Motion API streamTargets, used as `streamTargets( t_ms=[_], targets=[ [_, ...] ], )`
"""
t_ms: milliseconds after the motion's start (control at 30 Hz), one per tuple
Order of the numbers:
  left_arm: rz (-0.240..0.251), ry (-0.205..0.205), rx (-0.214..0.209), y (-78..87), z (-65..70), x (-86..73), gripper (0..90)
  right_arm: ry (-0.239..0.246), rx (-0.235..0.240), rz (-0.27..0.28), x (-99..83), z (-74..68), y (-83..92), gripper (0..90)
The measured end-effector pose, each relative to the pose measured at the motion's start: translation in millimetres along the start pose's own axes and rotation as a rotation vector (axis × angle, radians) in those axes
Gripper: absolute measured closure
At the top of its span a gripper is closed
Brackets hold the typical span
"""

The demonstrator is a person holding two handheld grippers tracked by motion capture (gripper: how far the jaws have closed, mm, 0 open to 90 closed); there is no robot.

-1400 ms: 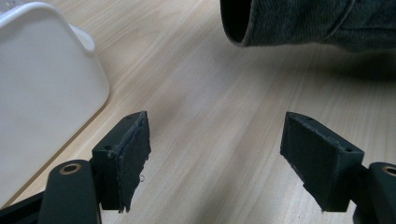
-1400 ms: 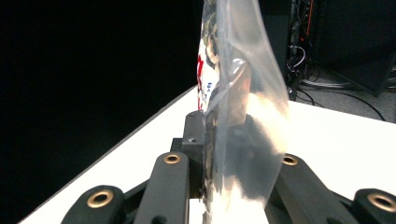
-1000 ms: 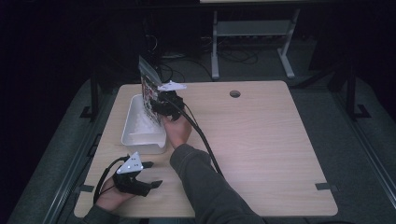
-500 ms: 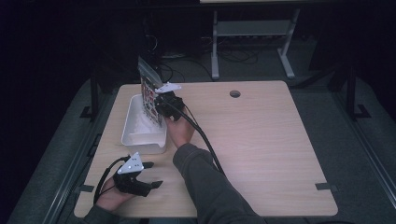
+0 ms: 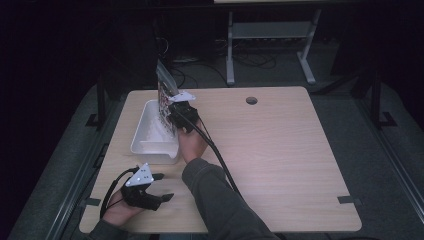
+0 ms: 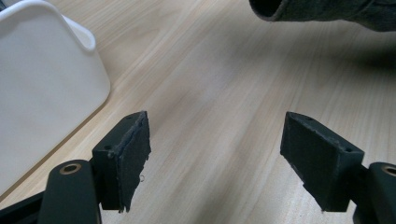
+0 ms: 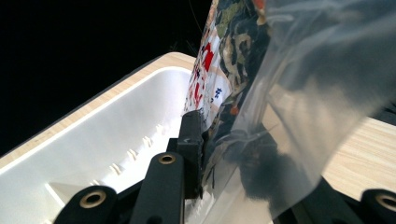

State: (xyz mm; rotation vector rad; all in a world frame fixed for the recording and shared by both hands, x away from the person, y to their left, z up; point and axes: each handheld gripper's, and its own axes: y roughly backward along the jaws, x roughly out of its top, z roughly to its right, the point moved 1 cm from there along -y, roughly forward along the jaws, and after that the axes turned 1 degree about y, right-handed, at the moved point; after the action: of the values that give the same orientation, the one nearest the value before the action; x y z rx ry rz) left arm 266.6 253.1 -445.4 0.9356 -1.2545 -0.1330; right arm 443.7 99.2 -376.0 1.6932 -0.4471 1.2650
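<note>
Wooden table (image 5: 280, 150), printed bag (image 7: 224, 70) (writing unreadable)

The right gripper (image 5: 172, 117) has just closed its fingers onto the printed bag (image 5: 164, 95) over the white tub (image 5: 145, 135)

Only print in sight sits on the plastic bag (image 7: 261, 93): a white label panel with red marks and a few small dark characters, at about 11 o'clock from the right gripper (image 7: 252, 186) in the right gripper view. Characters look East Asian, too small and tilted to read. In the high view the bag (image 5: 165, 95) shows a red and white patch, unreadable. White tub (image 5: 150, 131) and table (image 5: 280, 150): no readable text, numbers or brand.
</note>
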Motion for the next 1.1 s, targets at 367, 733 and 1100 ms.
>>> streamTargets(
  t_ms=[367,733,1100],
  targets=[
    [-0.002,-0.002,-0.001,-1.1,-0.3,0.0,23.5,-0.021,0.099,0.003,0.4,11.0,-1.5,67.8],
    [-0.003,-0.002,-0.002,-1.3,-0.4,-0.1,23.5,-0.083,0.213,0.006,-4.2,26.9,-1.6,47.8],
    [0.004,-0.003,-0.001,-1.5,-0.1,0.4,23.4,-0.095,0.298,0.011,-12.3,41.6,14.4,41.3]
  ],
)
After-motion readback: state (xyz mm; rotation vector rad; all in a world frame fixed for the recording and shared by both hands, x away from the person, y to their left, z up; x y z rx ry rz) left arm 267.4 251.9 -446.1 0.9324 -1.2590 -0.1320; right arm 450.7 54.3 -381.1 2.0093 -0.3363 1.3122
